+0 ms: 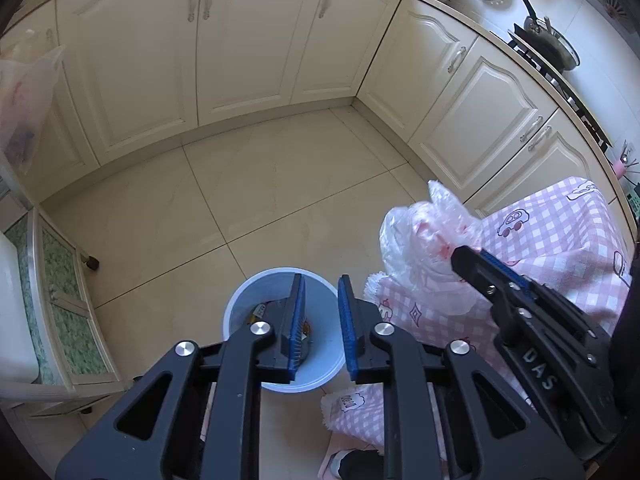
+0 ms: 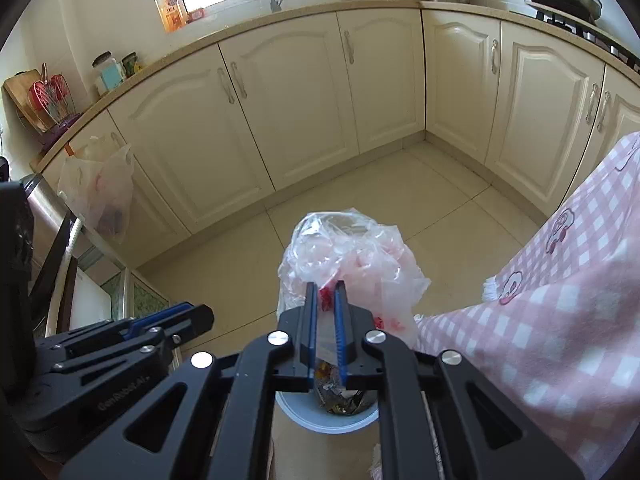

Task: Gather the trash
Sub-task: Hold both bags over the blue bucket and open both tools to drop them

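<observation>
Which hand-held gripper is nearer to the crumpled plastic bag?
Right. The right hand-held gripper is clamped on the plastic bag; the left hand-held gripper hangs open over the blue bin, beside it.

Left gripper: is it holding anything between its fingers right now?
No. The left gripper has a bare gap between its blue pads, with only the bin on the floor showing below.

A thin, translucent plastic bag [image 2: 352, 264], crumpled and tinged pink with red print, is held bunched up in the air just above a pale blue bin [image 1: 244, 304]; the bin is stood upright on the tiled floor, its round mouth open, and mixed scraps of trash [image 2: 340, 394] are seen inside it.
</observation>
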The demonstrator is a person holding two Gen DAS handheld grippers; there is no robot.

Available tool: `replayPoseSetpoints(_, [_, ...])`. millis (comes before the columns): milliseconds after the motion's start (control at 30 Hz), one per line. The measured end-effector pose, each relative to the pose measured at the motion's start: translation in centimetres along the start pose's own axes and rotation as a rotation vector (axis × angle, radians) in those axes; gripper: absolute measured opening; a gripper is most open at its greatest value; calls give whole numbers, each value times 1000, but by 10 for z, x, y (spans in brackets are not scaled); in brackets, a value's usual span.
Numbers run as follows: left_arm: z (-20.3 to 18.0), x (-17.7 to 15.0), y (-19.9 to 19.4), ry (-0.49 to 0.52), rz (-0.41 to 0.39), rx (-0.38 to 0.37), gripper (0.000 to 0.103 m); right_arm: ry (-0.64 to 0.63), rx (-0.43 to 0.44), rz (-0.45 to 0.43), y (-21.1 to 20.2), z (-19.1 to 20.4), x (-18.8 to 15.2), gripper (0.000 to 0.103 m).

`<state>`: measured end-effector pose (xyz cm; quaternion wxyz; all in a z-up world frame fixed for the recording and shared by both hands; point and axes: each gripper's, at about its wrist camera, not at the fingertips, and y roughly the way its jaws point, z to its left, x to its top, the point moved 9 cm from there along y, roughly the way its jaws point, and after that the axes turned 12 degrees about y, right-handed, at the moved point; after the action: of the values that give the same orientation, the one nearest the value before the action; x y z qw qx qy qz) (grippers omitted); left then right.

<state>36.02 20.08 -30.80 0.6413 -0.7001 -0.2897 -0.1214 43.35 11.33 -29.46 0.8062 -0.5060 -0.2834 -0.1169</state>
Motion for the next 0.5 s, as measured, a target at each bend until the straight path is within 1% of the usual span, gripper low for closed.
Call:
replayPoseSetpoints(200, [9,-4,-1,-19,4,10,24,14,26,36,13,4,-7,9])
replayPoseSetpoints(233, [11,-4,0,-22,3,11,26,18,30,37,15,5,-7,11])
replayPoseSetpoints(333, [14,-3,1,-28,4,14,31,23,30,39,22,6,-6,12])
replayPoseSetpoints(367, [15,-2,1,-28,3,14,33,23,26,41,24,6,-5,13])
replayPoseSetpoints(433, [14,-1,0,-27,0,15,36,21,19,41,27,6,-4,20])
replayPoseSetpoints(500, [13,-1,-1,-29,-2,16,39,20,21,37,25,6,-4,20])
